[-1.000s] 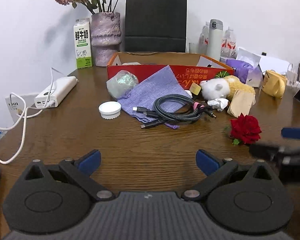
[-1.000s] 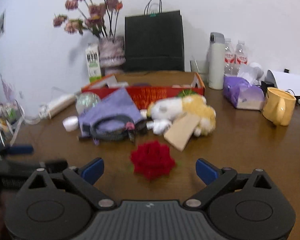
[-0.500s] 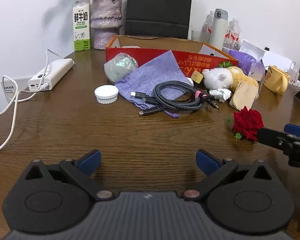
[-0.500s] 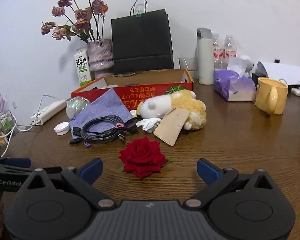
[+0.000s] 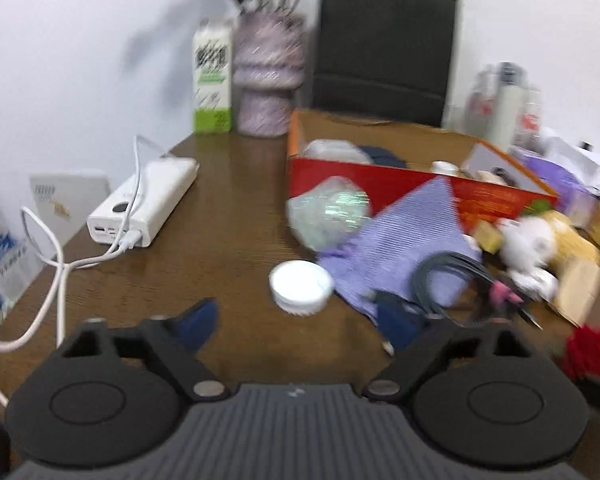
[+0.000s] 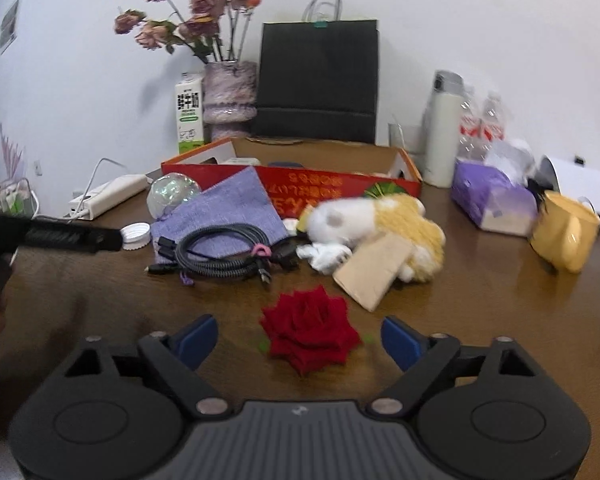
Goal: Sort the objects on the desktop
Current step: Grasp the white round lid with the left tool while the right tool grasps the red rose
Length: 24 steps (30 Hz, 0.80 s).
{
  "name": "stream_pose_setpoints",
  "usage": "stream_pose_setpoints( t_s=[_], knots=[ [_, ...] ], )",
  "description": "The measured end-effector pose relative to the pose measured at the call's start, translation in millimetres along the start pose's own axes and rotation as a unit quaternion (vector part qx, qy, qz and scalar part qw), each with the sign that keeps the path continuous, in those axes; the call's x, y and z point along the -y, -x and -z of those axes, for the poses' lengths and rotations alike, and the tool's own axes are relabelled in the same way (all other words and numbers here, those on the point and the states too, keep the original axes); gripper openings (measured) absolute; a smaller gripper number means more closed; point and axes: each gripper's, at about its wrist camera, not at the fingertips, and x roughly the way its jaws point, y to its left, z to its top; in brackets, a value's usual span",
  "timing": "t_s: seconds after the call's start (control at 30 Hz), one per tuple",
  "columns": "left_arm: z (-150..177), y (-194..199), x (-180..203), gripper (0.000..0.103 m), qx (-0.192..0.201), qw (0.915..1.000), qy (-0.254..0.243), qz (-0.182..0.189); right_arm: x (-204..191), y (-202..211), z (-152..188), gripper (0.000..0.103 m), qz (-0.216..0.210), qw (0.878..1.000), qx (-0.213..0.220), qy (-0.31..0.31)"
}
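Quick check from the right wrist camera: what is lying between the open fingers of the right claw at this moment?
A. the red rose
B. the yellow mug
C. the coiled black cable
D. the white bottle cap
A. The red rose lies on the table between the spread blue-tipped fingers of the right claw, with gaps on both sides, not yet gripped.

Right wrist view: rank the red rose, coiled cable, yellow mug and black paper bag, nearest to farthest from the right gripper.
1. Red rose, between the open fingers of the right gripper.
2. Coiled cable, ahead, left.
3. Yellow mug, far right.
4. Black paper bag, against the back wall.
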Motion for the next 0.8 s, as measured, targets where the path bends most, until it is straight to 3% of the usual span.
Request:
stream_pose_setpoints(
  t_s=[0.07,0.13,0.17,0.23,0.33,0.6,0.7,0.8],
  knots=[
    [-7,-17,-3,0.082,-0.007,1.0000,0.003,-0.003,-23,-22,-18,0.076,0.008,1.000,-0.015,0.009],
    [-11,-27,-3,0.077,-0.009,0.9999,-0.002,0.006,-37,-39,-28,0.059,0.013,0.999,-0.030,0.007],
    [-12,-29,-5,0.075,-0.009,0.9999,-0.001,0.014,-53,-54,-36,0.058,0.013,0.999,-0.035,0.003],
    [-12,-38,-6,0.054,-0.022,0.9994,0.006,0.027,-60,-60,-35,0.051,0.012,0.999,-0.044,-0.010],
    [-9,-39,-3,0.041,-0.017,0.9997,-0.007,0.017,-78,-62,-27,0.050,0.005,0.998,-0.047,-0.035],
    [6,-7,2,0.041,0.001,0.9999,-0.006,0.016,-165,-87,-35,0.046,0.011,0.997,-0.044,-0.068],
    [19,16,7,0.041,-0.013,0.9989,0.011,0.043,-196,-101,-45,0.046,0.016,0.996,-0.035,-0.077],
    [37,49,27,0.041,-0.012,0.9971,-0.010,0.074,-222,-106,-51,0.046,0.023,0.997,-0.029,-0.072]
  ],
)
